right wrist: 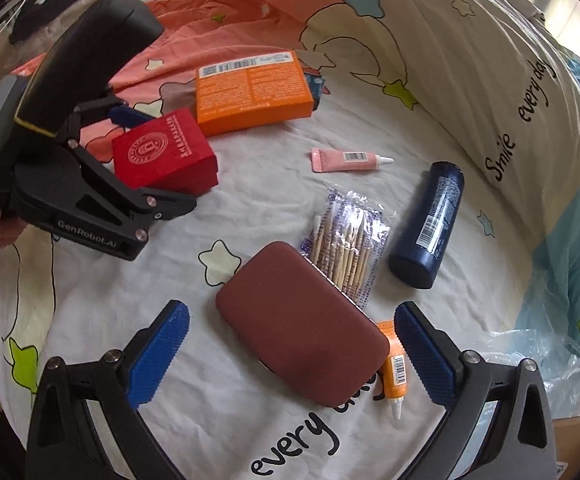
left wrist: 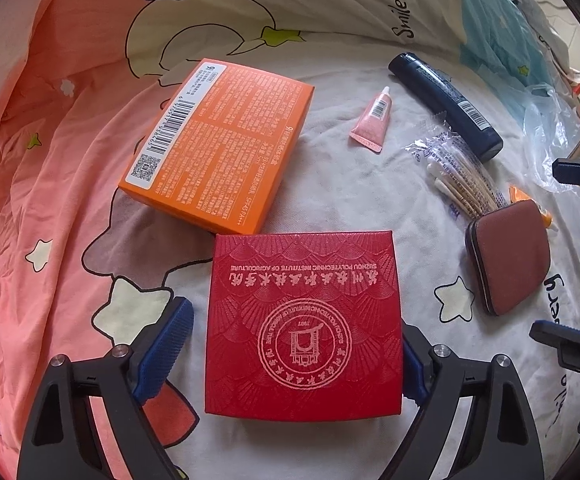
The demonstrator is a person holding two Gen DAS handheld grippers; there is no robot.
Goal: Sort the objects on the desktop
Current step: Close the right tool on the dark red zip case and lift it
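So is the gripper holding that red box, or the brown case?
Neither. The left gripper straddles the red box, the right gripper the brown case; no pads press.

embossed red box, soft cloth bedsheet

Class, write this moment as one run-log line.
left gripper: open, straddling red box | right gripper: open over maroon case

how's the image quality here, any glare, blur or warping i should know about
Left wrist view: sharp enough to read print on the red box, strong fisheye bending and dark corners, soft even daylight. Right wrist view: same warping, bright washed-out patch at the top right, slight sheen on the dark blue bottle, faint shadow beside the maroon case.
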